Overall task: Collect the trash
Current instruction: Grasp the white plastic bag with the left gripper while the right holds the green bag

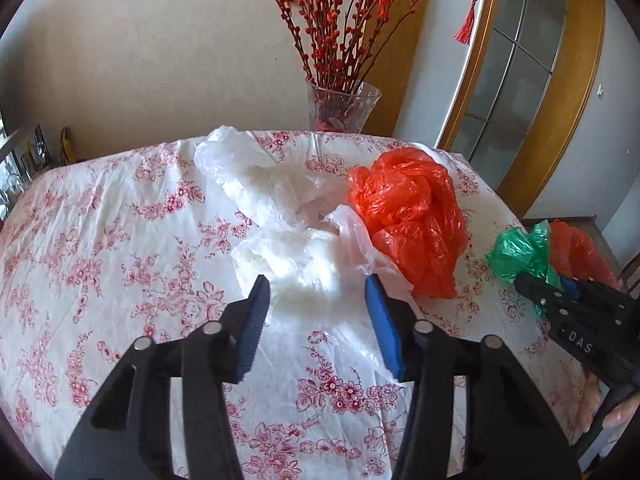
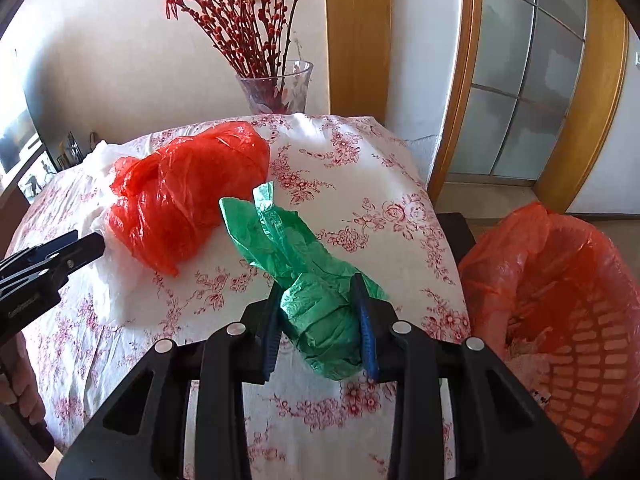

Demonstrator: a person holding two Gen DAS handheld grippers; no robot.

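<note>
A crumpled white plastic bag (image 1: 280, 184) lies mid-table on the floral cloth, its near lump between the fingertips of my left gripper (image 1: 316, 292). The blue pads stand apart on either side of it and do not visibly squeeze it. Beside it to the right sits an orange plastic bag (image 1: 408, 216) (image 2: 188, 200). My right gripper (image 2: 320, 300) is shut on a green plastic bag (image 2: 280, 236), both pads pressed into its bunched end. In the left wrist view that gripper (image 1: 560, 284) shows at the right with the green bag (image 1: 516, 252).
An orange basket with an orange liner (image 2: 580, 360) stands off the table's right edge, some scraps inside. A glass vase (image 1: 340, 108) of red branches stands at the table's far edge. The table (image 1: 100, 220) wears a wrinkled floral cloth. Wooden door frames rise at the right.
</note>
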